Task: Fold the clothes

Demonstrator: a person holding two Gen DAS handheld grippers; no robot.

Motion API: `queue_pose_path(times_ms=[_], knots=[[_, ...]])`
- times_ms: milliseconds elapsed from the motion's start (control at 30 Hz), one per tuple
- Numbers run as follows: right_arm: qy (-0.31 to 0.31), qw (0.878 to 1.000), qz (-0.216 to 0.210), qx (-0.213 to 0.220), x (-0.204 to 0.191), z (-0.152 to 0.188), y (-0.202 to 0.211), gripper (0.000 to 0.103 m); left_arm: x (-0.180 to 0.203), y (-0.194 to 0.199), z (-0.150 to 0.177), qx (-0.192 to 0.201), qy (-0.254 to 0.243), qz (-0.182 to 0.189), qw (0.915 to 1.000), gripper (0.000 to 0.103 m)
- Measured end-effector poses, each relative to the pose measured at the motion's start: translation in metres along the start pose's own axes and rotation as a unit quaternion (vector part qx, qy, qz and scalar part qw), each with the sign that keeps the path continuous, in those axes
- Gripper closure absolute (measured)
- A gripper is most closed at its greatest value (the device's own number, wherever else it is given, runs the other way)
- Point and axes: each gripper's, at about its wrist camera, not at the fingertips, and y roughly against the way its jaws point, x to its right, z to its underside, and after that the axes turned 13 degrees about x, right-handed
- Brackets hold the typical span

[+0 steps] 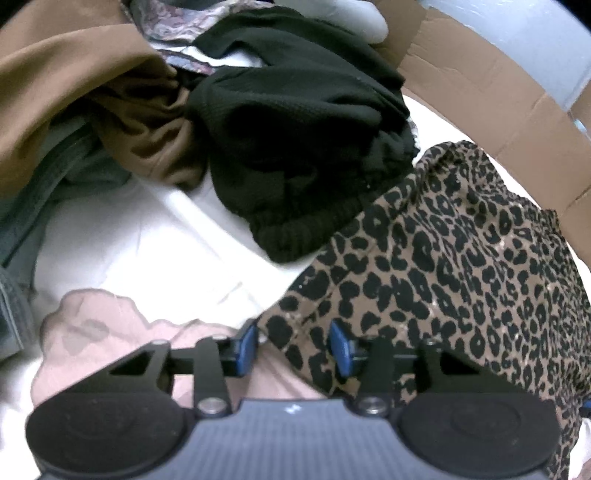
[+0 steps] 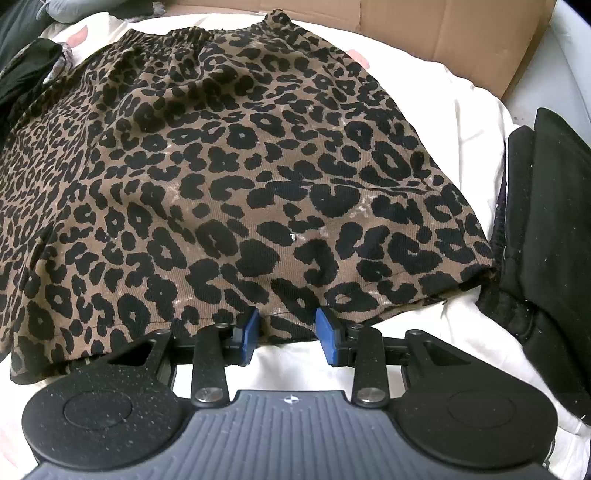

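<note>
Right wrist view, and the leopard-print skirt (image 2: 229, 166) fills the scene, spread flat on the white bedding (image 2: 472, 122) with its gathered waistband at the far side and its hem nearest us. The right gripper (image 2: 286, 334) sits right at that near hem, blue pads (image 2: 248, 334) standing apart on either side of the hem's edge, fabric between them but not pinched — released, as far as the frame shows. Off to the right, a folded black garment (image 2: 546, 229) lies just beside the skirt. A cardboard box (image 2: 443, 33) stands at the far edge.

Over to the left wrist view: the left gripper (image 1: 293, 350) is at the skirt's (image 1: 461, 266) corner, where it overlaps a pale pink cloth (image 1: 110, 339). Jaws apart, cloth sitting in the gap, pads not pressing on it. Beyond, on the far side, a heap: a black knit garment (image 1: 303, 147), a brown garment (image 1: 74, 92) to the left, a grey one (image 1: 44, 192) at the left edge, a patterned piece (image 1: 177, 26) at the very back.
</note>
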Motion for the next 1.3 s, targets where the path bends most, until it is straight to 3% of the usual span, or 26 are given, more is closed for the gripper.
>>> queue_pose_path(times_ms=[500, 667, 767, 867, 1067, 1300], knots=[[-0.004, 1.0, 0.002, 0.003, -0.001, 0.001, 0.0, 0.062, -0.016, -0.005, 0.002, 0.027, 0.014, 0.033, 0.999, 0.058], [-0.005, 1.0, 0.002, 0.003, 0.0, 0.001, 0.0, 0.062, -0.029, -0.002, 0.001, 0.033, 0.04, 0.046, 0.9976, 0.078], [-0.005, 1.0, 0.001, 0.003, 0.0, 0.0, 0.001, 0.062, -0.039, 0.002, 0.0, 0.041, 0.078, 0.07, 0.9936, 0.083], [-0.008, 1.0, 0.002, 0.005, 0.0, -0.002, 0.003, 0.062, -0.045, 0.003, -0.001, 0.042, 0.107, 0.091, 0.9892, 0.081], [-0.012, 0.998, 0.003, 0.054, 0.01, -0.022, 0.023, 0.062, -0.049, -0.001, -0.003, 0.028, 0.133, 0.11, 0.9846, 0.08], [-0.043, 0.992, -0.006, 0.119, 0.021, -0.038, 0.03, 0.062, -0.057, 0.005, -0.005, 0.015, 0.176, 0.161, 0.971, 0.08]])
